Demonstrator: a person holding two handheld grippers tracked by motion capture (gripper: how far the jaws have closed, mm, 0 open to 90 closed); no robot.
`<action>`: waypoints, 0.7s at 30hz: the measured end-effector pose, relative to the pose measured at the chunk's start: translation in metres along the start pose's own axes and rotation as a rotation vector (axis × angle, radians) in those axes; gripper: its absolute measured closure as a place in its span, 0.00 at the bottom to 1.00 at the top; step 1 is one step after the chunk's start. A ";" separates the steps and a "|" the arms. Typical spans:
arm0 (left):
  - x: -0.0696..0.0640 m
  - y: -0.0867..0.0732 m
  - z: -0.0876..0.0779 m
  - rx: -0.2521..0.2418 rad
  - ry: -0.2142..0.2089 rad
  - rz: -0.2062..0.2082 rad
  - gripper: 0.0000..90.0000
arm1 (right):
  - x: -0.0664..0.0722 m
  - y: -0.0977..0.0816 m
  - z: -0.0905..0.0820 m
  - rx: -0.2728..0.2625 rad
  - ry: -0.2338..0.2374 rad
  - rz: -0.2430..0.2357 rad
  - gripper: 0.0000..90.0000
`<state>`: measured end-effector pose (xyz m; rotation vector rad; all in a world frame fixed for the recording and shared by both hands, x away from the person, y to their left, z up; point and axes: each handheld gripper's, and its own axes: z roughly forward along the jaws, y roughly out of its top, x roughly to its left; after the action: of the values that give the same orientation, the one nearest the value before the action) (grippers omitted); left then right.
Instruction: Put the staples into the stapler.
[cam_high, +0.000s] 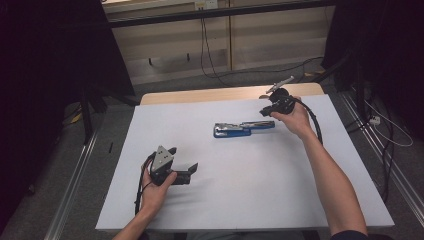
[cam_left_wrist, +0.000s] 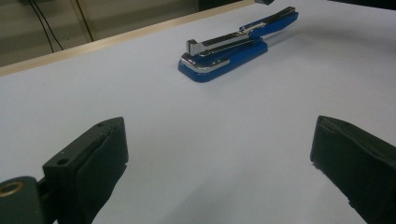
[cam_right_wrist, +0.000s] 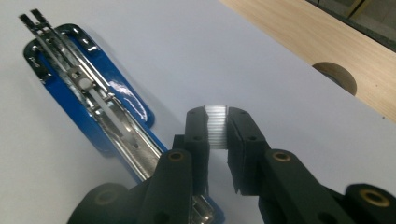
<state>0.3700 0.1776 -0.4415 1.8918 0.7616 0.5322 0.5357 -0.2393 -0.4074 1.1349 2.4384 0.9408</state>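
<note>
A blue stapler (cam_high: 240, 129) lies swung open on the white tabletop (cam_high: 225, 190), its chrome staple channel (cam_right_wrist: 100, 114) facing up. In the right gripper view the stapler (cam_right_wrist: 88, 107) is just left of my right gripper (cam_right_wrist: 215, 120), which is shut on a short strip of silvery staples (cam_right_wrist: 215, 127) held upright between the pads. From above, the right gripper (cam_high: 267, 111) hovers at the stapler's right end. My left gripper (cam_high: 184, 159) rests at the near left of the table, open with nothing between its pads. The stapler (cam_left_wrist: 229, 53) lies well ahead of the left gripper (cam_left_wrist: 215, 140).
A strip of bare wood (cam_high: 225, 94) runs along the table's far edge, with a round cable hole (cam_right_wrist: 336, 77) in it. Cables (cam_high: 215, 70) trail over the floor behind. A metal rail (cam_high: 75, 185) runs beside the table's left side.
</note>
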 end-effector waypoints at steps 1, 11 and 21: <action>0.000 0.000 0.000 -0.001 0.001 0.000 0.05 | 0.001 0.001 -0.002 -0.008 0.006 -0.003 0.88; 0.000 0.001 -0.001 -0.002 0.002 0.004 0.05 | 0.004 0.001 -0.008 -0.038 0.037 -0.009 0.88; -0.001 0.000 0.000 0.000 -0.001 0.006 0.05 | 0.011 0.004 -0.013 -0.065 0.054 -0.012 0.88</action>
<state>0.3695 0.1768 -0.4411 1.8948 0.7553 0.5346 0.5247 -0.2348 -0.3953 1.0849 2.4347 1.0527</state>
